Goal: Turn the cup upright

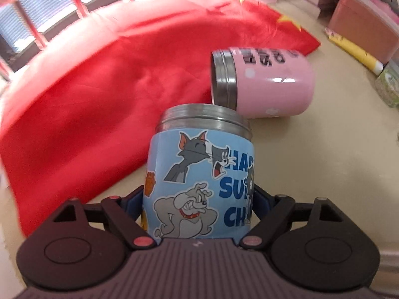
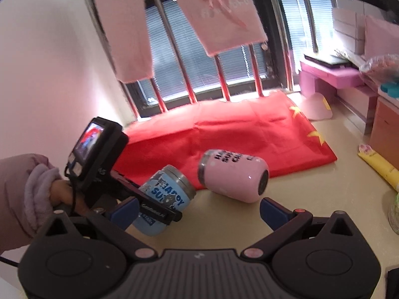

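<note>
A blue cartoon-print cup (image 1: 199, 177) with a steel rim is held between the fingers of my left gripper (image 1: 198, 199), which is shut on its body. In the right wrist view the blue cup (image 2: 165, 194) is tilted, rim up and to the right, its base just above the beige tabletop. A pink cup (image 1: 264, 82) lies on its side beyond it, its mouth toward the red cloth; it also shows in the right wrist view (image 2: 234, 174). My right gripper (image 2: 199, 214) is open and empty, in front of both cups.
A red flag cloth (image 2: 237, 134) covers the back of the beige table (image 2: 311, 199) under a barred window. A yellow tube (image 2: 379, 169), boxes (image 1: 369, 25) and a pink stand (image 2: 331, 74) crowd the right side. A white wall is on the left.
</note>
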A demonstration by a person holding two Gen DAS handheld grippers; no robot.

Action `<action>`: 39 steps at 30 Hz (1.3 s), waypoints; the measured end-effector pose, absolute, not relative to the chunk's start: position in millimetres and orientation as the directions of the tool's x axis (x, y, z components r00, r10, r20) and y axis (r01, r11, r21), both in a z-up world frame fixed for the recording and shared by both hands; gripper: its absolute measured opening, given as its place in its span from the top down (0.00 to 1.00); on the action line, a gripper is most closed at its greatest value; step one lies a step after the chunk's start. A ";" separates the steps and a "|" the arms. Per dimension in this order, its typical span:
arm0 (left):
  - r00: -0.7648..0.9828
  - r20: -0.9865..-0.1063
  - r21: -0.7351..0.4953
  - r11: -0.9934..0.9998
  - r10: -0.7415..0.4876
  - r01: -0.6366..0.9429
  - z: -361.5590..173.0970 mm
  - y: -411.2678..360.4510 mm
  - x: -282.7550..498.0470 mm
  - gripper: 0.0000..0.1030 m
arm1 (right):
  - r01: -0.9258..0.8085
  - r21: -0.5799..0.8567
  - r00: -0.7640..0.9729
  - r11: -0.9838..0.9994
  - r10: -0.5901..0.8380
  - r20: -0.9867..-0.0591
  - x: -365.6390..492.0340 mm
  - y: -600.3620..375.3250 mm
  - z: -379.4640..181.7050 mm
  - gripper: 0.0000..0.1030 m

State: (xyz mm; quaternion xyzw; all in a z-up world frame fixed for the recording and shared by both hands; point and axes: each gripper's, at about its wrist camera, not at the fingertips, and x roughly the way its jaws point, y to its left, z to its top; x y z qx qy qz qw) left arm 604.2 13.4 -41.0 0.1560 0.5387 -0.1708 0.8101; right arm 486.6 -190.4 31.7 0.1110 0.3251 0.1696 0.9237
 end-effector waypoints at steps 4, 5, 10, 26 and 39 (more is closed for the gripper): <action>0.452 -0.888 0.122 0.901 -0.089 0.417 14.4 21.2 557.6 0.18 | -0.302 0.303 0.761 0.904 0.420 -0.494 459.7 -189.5 50.1 0.00; 0.477 -0.875 0.144 0.899 -0.080 0.414 27.7 21.0 542.6 0.18 | -0.318 0.297 0.770 0.900 0.429 -0.473 451.7 -189.7 55.2 0.00; 0.587 -0.809 0.233 0.899 -0.032 0.370 72.8 17.1 442.4 0.17 | -0.406 0.235 0.814 0.883 0.466 -0.346 391.9 -194.7 74.7 0.00; 0.441 -0.897 0.154 0.931 -0.009 0.332 -63.5 -3.9 345.2 0.17 | -0.363 0.171 0.815 0.916 0.401 -0.418 258.4 -208.0 36.9 0.00; 0.695 -0.715 0.099 0.975 -0.071 0.201 -9.6 56.9 278.9 0.00 | -0.371 0.147 0.779 0.917 0.394 -0.488 254.6 -177.4 24.6 0.00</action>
